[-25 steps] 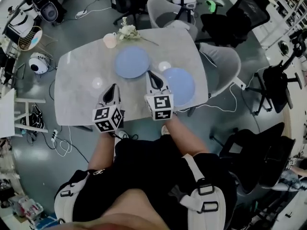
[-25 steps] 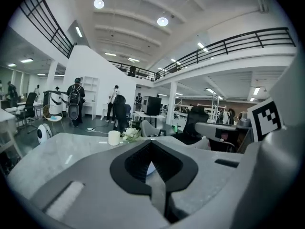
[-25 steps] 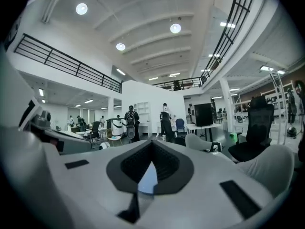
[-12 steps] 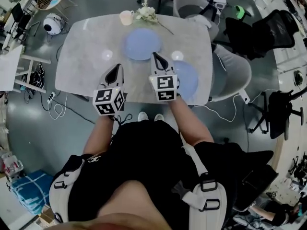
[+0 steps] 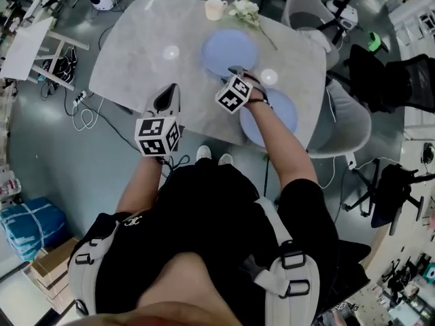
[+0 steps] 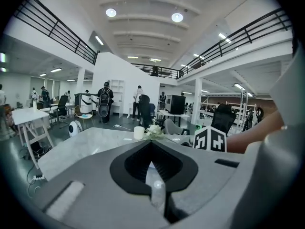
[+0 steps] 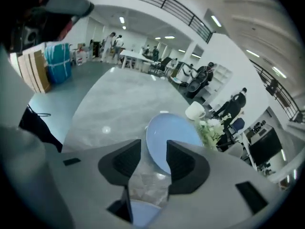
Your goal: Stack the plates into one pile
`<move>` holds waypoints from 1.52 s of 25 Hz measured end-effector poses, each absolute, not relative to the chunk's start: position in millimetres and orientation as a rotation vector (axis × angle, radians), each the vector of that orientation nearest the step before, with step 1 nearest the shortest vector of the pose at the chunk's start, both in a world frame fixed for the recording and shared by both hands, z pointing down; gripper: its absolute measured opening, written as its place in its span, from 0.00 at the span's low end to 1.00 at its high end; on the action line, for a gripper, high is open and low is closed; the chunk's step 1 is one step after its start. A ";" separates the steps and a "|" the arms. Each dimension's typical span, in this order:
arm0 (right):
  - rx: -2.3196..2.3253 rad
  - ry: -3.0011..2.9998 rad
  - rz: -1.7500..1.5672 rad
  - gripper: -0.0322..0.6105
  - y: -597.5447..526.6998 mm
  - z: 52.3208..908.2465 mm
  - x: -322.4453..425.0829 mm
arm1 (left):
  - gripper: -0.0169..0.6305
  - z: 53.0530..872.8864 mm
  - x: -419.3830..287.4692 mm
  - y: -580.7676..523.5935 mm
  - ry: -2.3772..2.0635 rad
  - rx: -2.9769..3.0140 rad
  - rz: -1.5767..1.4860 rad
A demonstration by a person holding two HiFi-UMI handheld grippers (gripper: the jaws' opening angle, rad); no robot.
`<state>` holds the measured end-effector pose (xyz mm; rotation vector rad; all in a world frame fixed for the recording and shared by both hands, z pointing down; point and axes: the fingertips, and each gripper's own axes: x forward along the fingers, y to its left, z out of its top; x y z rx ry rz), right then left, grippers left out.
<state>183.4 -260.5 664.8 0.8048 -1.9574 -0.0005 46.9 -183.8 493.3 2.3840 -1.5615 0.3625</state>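
Blue plate just past the newly opening, empty jaws of the right gripper; second plate below.

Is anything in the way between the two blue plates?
No. Only bare table lies between the near plate and the far plate. The cup and flowers sit beyond the far plate, out of the way.

Even light from ceiling lamps; fisheye edges bend and darken.
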 end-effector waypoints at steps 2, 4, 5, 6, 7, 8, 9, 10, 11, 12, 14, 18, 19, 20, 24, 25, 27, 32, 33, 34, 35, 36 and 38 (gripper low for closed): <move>0.725 -1.901 -0.025 0.28 -267.8 690.2 181.5 | 0.03 497.0 37.2 -180.7 -1.585 2.354 0.372; 0.665 -1.850 -0.047 0.28 -274.9 711.3 182.5 | 0.03 500.7 28.6 -177.8 -1.605 2.329 0.382; 0.641 -1.830 -0.053 0.28 -277.9 720.0 183.2 | 0.03 502.9 24.1 -176.4 -1.614 2.317 0.387; 0.617 -1.812 -0.055 0.28 -280.2 727.9 183.8 | 0.03 505.4 19.4 -174.9 -1.622 2.304 0.392; 0.594 -1.793 -0.055 0.28 -281.8 735.3 184.5 | 0.03 508.0 14.4 -173.2 -1.630 2.290 0.397; 0.571 -1.773 -0.056 0.28 -283.3 742.5 185.5 | 0.03 510.6 9.5 -171.5 -1.638 2.275 0.401; 0.551 -1.754 -0.063 0.28 -285.5 749.2 186.4 | 0.03 513.1 4.9 -169.8 -1.645 2.261 0.405; 0.536 -1.737 -0.074 0.28 -288.4 755.2 187.1 | 0.03 515.7 0.8 -167.9 -1.652 2.247 0.409; 0.527 -1.724 -0.085 0.28 -292.0 760.4 187.6 | 0.03 518.0 -2.8 -166.1 -1.659 2.235 0.413; 0.523 -1.712 -0.094 0.28 -295.9 765.1 188.1 | 0.03 519.9 -6.1 -164.6 -1.666 2.224 0.416; 0.515 -1.687 -0.088 0.28 -301.9 775.0 189.7 | 0.03 522.2 -11.0 -162.5 -1.679 2.209 0.422; 0.483 -1.629 -0.073 0.27 -305.1 792.5 193.1 | 0.03 521.0 -18.0 -158.9 -1.697 2.195 0.425; 0.474 -1.619 -0.081 0.21 -304.3 793.3 192.8 | 0.03 519.5 -20.2 -158.5 -1.701 2.194 0.422; 0.462 -1.612 -0.095 0.14 -303.0 792.5 191.9 | 0.03 517.8 -22.3 -158.7 -1.706 2.196 0.417; 0.452 -1.614 -0.206 0.08 -301.1 775.8 184.3 | 0.03 512.7 -25.6 -162.5 -1.710 2.209 0.405; 0.463 -1.620 -0.225 0.08 -301.6 769.5 181.8 | 0.03 512.1 -25.1 -163.9 -1.706 2.214 0.404; 0.482 -1.630 -0.258 0.09 -301.8 756.8 178.0 | 0.03 510.5 -21.4 -167.2 -1.694 2.229 0.400; 0.510 -1.648 -0.371 0.09 -292.1 723.6 177.8 | 0.03 501.5 -3.2 -175.4 -1.649 2.295 0.380; 0.526 -1.651 -0.403 0.09 -290.4 714.4 178.7 | 0.03 499.0 0.6 -177.3 -1.640 2.311 0.374; 0.542 -1.653 -0.435 0.09 -288.6 704.2 179.8 | 0.03 496.6 4.6 -178.9 -1.630 2.326 0.368; 0.560 -1.655 -0.466 0.09 -286.3 693.2 181.3 | 0.03 494.5 8.6 -180.2 -1.620 2.342 0.363; 0.580 -1.657 -0.494 0.09 -283.7 681.5 183.2 | 0.03 492.8 12.9 -181.2 -1.608 2.356 0.358; 0.622 -1.666 -0.538 0.09 -277.0 656.5 188.9 | 0.03 490.1 21.8 -182.8 -1.585 2.381 0.350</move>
